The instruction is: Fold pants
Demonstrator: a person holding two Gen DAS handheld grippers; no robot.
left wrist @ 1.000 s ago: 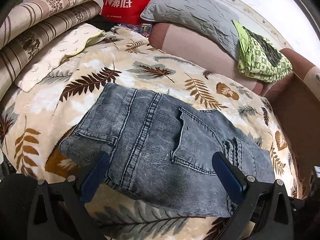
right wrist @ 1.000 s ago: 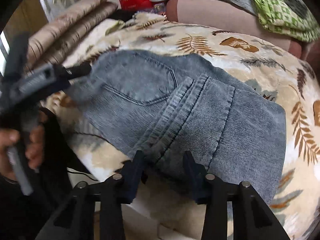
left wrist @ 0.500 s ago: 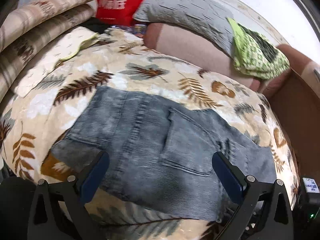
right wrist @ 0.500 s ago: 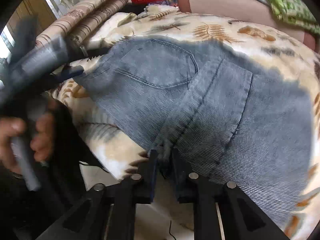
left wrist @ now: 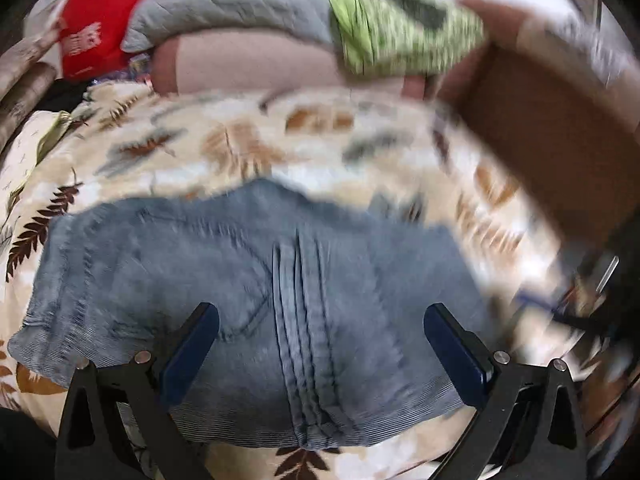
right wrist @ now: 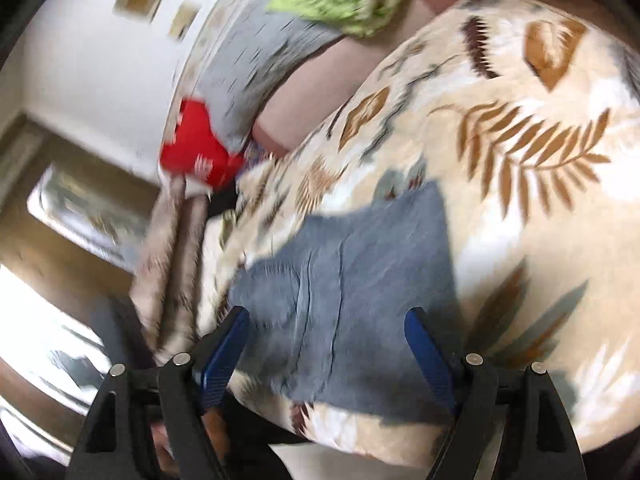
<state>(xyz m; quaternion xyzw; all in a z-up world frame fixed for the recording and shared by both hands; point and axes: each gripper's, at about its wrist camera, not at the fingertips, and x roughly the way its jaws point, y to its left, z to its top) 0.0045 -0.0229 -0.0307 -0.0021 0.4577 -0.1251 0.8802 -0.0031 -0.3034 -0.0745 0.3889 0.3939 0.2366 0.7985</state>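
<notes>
Left wrist view shows the left tongs (left wrist: 320,340) spread wide, empty, above the folded blue-grey corduroy pants (left wrist: 248,280); the right tongs (right wrist: 328,344), just opened, grip nothing either; the pants lie compact on the cream leaf-print blanket (left wrist: 360,152); a good finish means pressing the bundle flat and squaring its edges.

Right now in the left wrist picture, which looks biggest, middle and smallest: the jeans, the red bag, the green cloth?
1. The jeans look far the biggest, though they lie nearest the camera.
2. The green cloth.
3. The red bag.
The last two look nearly alike and are blurred, so their order is unsure.
</notes>
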